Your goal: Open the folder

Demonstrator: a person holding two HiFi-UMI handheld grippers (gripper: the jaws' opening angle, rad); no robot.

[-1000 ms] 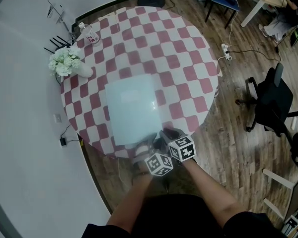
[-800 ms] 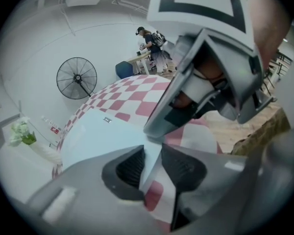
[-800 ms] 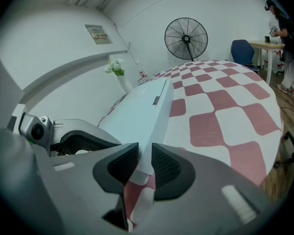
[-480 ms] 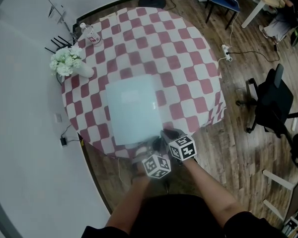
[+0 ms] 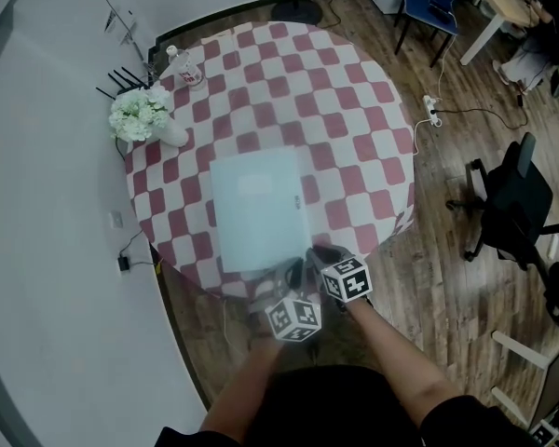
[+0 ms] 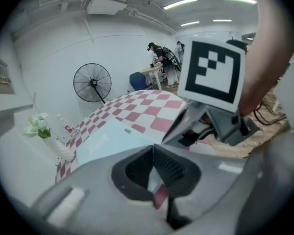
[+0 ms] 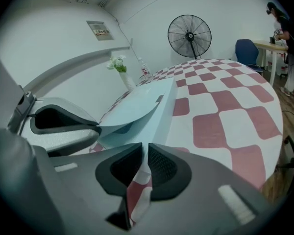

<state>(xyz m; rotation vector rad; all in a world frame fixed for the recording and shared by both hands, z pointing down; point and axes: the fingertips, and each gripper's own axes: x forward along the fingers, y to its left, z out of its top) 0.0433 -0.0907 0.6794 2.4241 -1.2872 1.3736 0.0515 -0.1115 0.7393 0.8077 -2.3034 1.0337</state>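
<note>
The jaws of our left gripper (image 6: pixel 153 148) are clenched tip to tip on the near edge of the cover (image 7: pixel 132 106) of the pale blue folder (image 5: pixel 256 208). In the right gripper view that cover curls up off the sheet beneath it, rising toward the left gripper's jaws while its far part lies flat. The jaws of our right gripper (image 7: pixel 145 151) have just been closing and stand a thin slit apart. Pale checked cloth (image 7: pixel 139 180) shows in the slit, and we cannot tell whether the pads pinch it or only frame it. In the head view both grippers sit side by side at the folder's near edge, the right one at its near right corner.

The folder lies on the near half of a round table (image 5: pixel 412 170) covered by the red-and-white cloth, its near edge close to the table's rim. At the far left of the table stand white flowers (image 5: pixel 140 115) in a white vase (image 5: pixel 172 136), with a clear bottle (image 5: pixel 184 66) just beyond them. A fan (image 7: pixel 189 35) stands past the table. A black office chair (image 5: pixel 512 198) is on the wooden floor (image 5: pixel 466 277) to our right, well apart from the table.
</note>
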